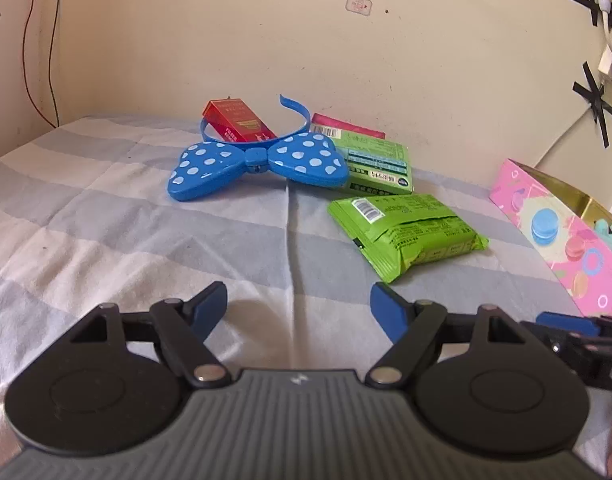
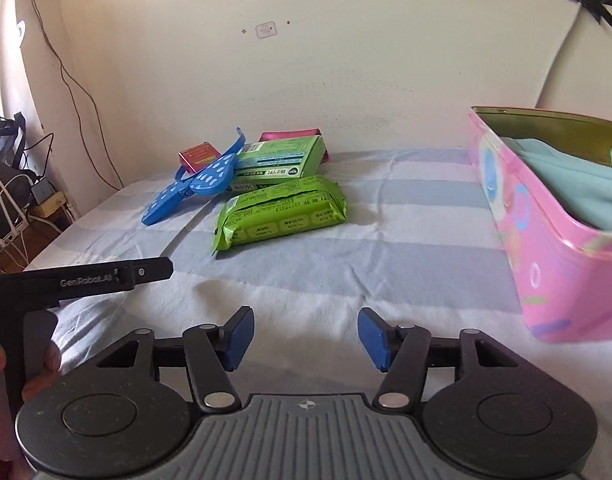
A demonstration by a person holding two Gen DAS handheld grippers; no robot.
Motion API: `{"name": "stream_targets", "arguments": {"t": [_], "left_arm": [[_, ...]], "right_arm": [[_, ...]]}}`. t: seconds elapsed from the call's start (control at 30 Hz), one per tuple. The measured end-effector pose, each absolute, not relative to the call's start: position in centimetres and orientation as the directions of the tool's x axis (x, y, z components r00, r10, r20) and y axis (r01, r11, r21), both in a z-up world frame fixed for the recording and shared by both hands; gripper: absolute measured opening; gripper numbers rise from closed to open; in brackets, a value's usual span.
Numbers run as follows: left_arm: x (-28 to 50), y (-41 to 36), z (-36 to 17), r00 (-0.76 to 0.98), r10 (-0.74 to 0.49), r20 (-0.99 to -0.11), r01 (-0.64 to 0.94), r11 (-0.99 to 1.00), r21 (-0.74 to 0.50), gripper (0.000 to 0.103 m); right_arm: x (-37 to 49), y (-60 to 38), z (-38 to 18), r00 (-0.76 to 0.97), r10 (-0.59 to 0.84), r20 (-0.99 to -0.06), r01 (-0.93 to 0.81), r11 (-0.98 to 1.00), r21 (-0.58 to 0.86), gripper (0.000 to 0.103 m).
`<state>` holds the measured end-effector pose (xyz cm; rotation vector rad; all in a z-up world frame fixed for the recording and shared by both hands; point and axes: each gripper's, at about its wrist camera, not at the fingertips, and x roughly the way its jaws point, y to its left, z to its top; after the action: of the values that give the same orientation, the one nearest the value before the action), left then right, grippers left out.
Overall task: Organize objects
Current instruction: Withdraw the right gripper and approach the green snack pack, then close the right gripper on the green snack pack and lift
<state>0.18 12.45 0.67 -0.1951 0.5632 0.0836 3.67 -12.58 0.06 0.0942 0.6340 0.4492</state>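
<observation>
A home bedroom: a bed (image 1: 145,220) under a striped sheet against a scuffed cream wall (image 1: 265,40), cables (image 2: 9,216) tangled beside it.

Left wrist view: low over the striped sheet (image 1: 105,240), facing the wall, blue polka-dot bow headband (image 1: 257,164) centre frame. Right wrist view: equally low, set further right, pink tin (image 2: 546,264) close at right edge. Shared: headband, green packets (image 2: 281,212), tin.

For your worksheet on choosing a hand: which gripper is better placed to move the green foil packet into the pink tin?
Probably the right gripper: open and empty, green foil packet ahead, pink tin beside it on its right.
</observation>
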Motion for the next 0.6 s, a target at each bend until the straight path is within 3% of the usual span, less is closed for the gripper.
{"name": "stream_targets", "arguments": {"t": [0.13, 0.37, 0.47, 0.6], "left_arm": [[0.1, 11.8, 0.7, 0.85, 0.013, -0.526, -0.103, 0.985, -0.142, 0.08], [0.3, 12.0, 0.8, 0.852, -0.006, -0.524, -0.083, 0.986, -0.147, 0.08], [0.4, 12.3, 0.7, 0.851, -0.014, -0.525, -0.087, 0.982, -0.167, 0.08], [0.2, 12.9, 0.9, 0.861, -0.032, -0.508, -0.089, 0.973, -0.212, 0.08]], "right_arm": [[7.5, -12.2, 0.3, 0.728, 0.423, -0.54, -0.369, 0.905, 0.212, 0.04], [13.4, -13.3, 0.9, 0.726, 0.455, -0.516, -0.298, 0.884, 0.361, 0.03], [15.5, -13.6, 0.4, 0.667, 0.552, -0.5, -0.31, 0.816, 0.487, 0.031], [17.2, -12.5, -0.6, 0.621, 0.576, -0.532, -0.291, 0.799, 0.526, 0.041]]}}
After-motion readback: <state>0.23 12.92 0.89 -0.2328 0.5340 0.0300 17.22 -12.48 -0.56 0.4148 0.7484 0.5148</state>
